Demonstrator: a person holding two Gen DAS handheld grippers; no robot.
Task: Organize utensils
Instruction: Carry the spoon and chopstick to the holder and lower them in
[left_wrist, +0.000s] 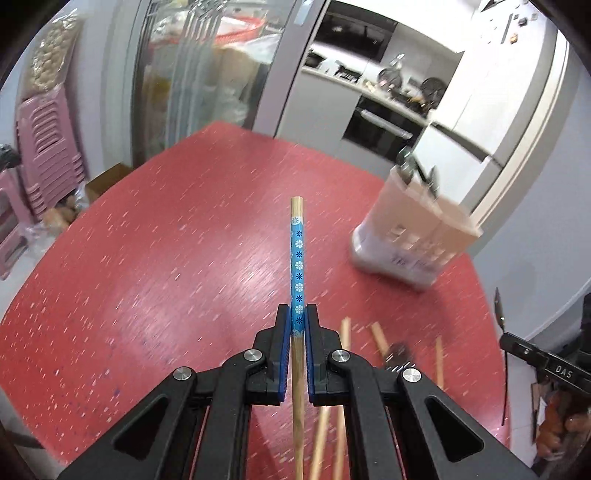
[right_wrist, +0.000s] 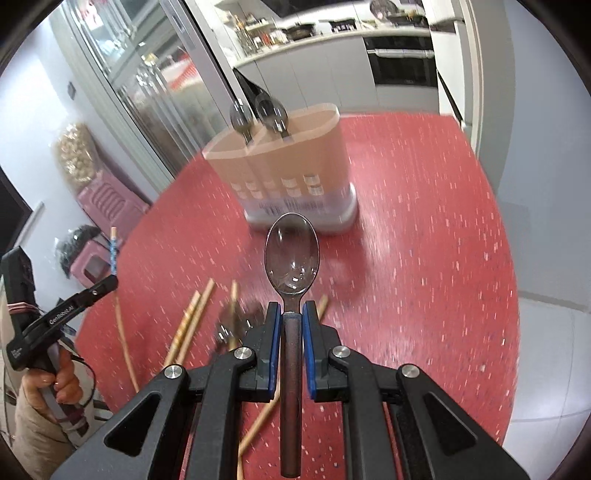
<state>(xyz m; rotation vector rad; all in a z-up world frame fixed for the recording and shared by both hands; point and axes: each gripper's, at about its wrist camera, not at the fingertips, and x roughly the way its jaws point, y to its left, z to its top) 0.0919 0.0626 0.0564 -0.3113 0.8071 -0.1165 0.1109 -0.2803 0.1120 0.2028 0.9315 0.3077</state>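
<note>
Blurred utensil holder (left_wrist: 410, 236), label unreadable

Spoons (right_wrist: 258, 116) in holder (right_wrist: 288, 173) on table (right_wrist: 424, 240)

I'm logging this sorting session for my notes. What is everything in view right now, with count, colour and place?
chopstick: one, wooden with a blue flowered band, gripped in the left gripper
spoon: one, silver bowl with a brown handle, gripped in the right gripper
utensil holder: one, tan with a pale base, standing on the table
spoons in holder: two, dark metal, bowls up
loose chopsticks: several, wooden, lying on the table near the grippers
table: one, red and speckled
stools: a stack, pink, beside the table
left gripper: black with blue pads, jaws shut on the chopstick
right gripper: black with blue pads, jaws shut on the spoon
hand: one, holding the left gripper's handle
</note>
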